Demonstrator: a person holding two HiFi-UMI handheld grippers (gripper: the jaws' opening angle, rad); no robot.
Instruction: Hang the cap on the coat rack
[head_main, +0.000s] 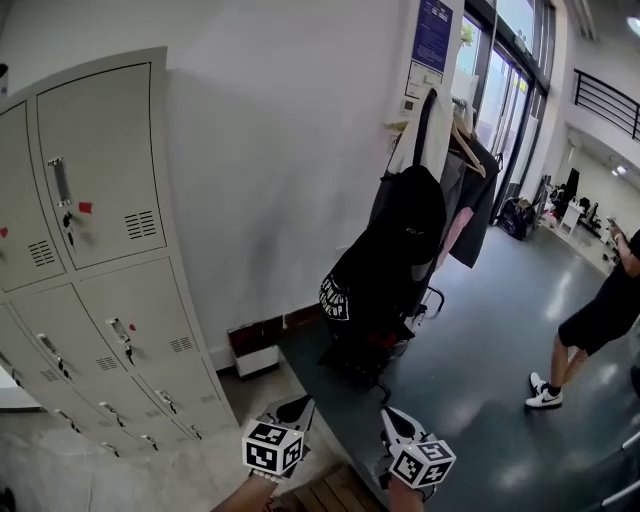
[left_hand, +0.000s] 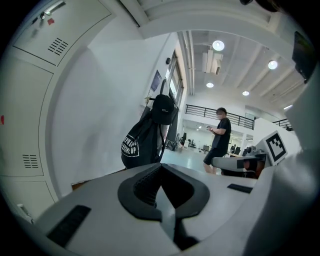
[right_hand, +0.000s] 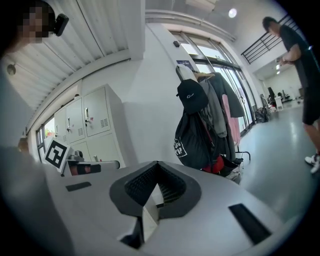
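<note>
Tools first: two of them. The left tool (head_main: 293, 410) and right tool (head_main: 398, 425) sit low at 6 o'clock in the head view. Each one's own view shows it pinched fully shut with nothing between the pads.

Scanning across, there's one bank of grey lockers (head_main: 90, 250) at 9 o'clock, then one black bag (head_main: 365, 280) with white print. One black cap (head_main: 415, 215) is already on the coat rack (head_main: 436, 296), just above the bag at around 1 o'clock and well apart from both tools. One person (head_main: 600, 310) in black is at 3 o'clock.

Only the head view shows the person's white shoes. The left gripper view shows them down to the knees, head included. Only the right gripper view shows something red (right_hand: 220, 164) under the bag.
</note>
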